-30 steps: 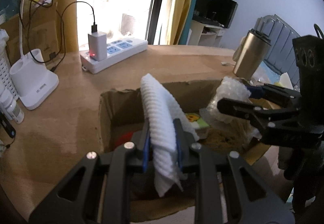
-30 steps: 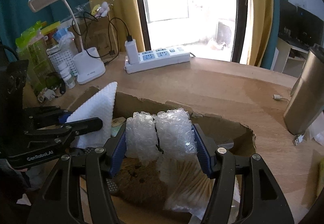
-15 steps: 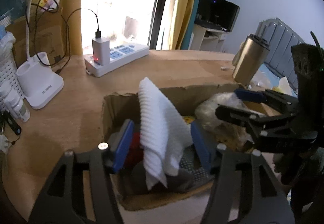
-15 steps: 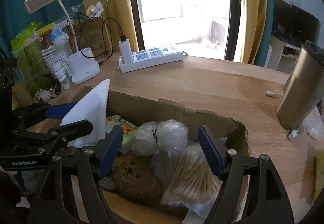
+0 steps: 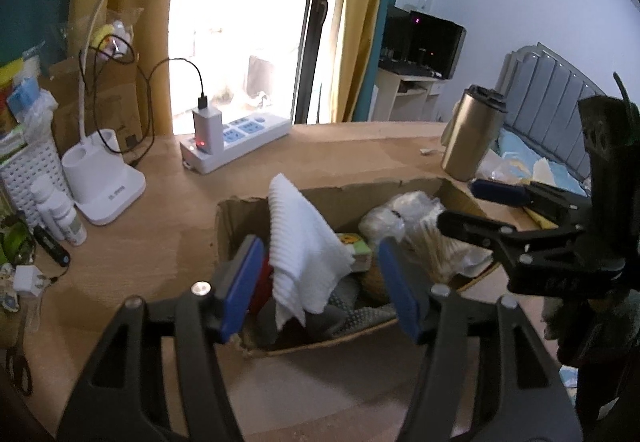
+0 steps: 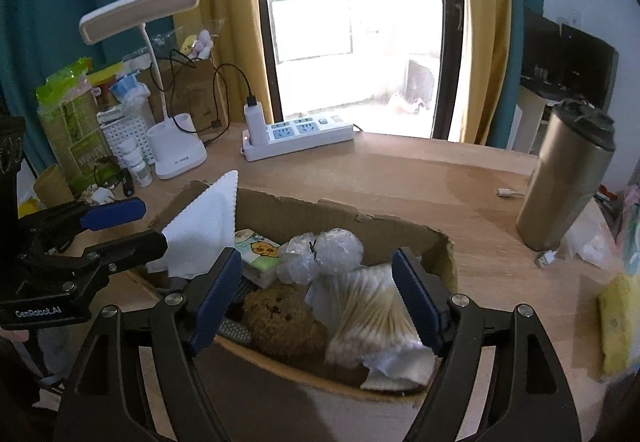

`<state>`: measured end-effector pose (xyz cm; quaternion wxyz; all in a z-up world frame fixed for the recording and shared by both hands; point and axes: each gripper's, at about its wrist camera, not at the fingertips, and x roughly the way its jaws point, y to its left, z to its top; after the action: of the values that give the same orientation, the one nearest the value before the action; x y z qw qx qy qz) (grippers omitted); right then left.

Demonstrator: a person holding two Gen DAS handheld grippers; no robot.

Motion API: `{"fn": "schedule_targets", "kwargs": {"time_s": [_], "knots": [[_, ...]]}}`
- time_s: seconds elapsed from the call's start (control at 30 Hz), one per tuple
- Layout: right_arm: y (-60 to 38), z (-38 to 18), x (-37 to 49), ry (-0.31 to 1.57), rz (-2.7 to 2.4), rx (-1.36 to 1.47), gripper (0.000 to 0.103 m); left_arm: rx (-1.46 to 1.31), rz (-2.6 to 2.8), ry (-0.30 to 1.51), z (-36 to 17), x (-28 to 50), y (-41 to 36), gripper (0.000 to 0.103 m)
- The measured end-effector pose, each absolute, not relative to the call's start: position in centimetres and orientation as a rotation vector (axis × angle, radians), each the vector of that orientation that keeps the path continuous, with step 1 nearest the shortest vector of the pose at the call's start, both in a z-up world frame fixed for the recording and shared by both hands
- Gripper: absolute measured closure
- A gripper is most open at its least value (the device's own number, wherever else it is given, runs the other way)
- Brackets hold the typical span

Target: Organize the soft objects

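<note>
An open cardboard box [image 6: 344, 214] [image 5: 340, 198] sits on the wooden desk. A white ribbed cloth [image 5: 300, 246] [image 6: 200, 226] stands propped in its left end. A bubble-wrap bundle [image 6: 320, 254] [image 5: 404, 210], a brown plush bear [image 6: 280, 318], a cotton swab bag [image 6: 372, 318] and a tissue pack [image 6: 260, 254] lie inside. My left gripper [image 5: 320, 282] [image 6: 120, 226] is open and empty above the box's near left. My right gripper [image 6: 316, 298] [image 5: 476, 206] is open and empty above the box's right half.
A white power strip [image 6: 296, 134] with a charger, a desk lamp [image 6: 176, 154], a white basket [image 6: 128, 130] and small bottles [image 5: 60, 210] stand at the back left. A steel tumbler [image 6: 568, 178] stands at the right, a yellow item [image 6: 616, 326] near the right edge.
Both grippers opened and pulled up and back from the box. The white cloth and the bubble wrap were let go and now rest inside the box.
</note>
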<state>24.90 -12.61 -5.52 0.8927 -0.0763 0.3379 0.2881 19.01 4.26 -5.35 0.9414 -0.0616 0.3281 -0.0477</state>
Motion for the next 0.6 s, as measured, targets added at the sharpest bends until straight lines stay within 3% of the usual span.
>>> {"fn": "schedule_targets", "kwargs": {"time_s": [0.17,0.23,0.3,0.6], "knots": [[-13.5,-4.6,23.2,0.678,0.583,-0.155,0.023,-0.100,-0.086,0.636,-4.2,17.3,3.7,0.040],[-13.9,-4.3,22.5,0.669,0.578,-0.151,0.023,-0.083,-0.074,0.620,-3.8,16.6,3.4,0.033],[-14.3,-4.0,21.8,0.662,0.572,-0.149,0.023,-0.079,-0.069,0.609,-3.4,15.9,3.2,0.017],[-15.5,-2.6,18.6,0.623,0.564,-0.147,0.023,-0.090,-0.067,0.554,-1.7,12.6,2.5,0.010]]}}
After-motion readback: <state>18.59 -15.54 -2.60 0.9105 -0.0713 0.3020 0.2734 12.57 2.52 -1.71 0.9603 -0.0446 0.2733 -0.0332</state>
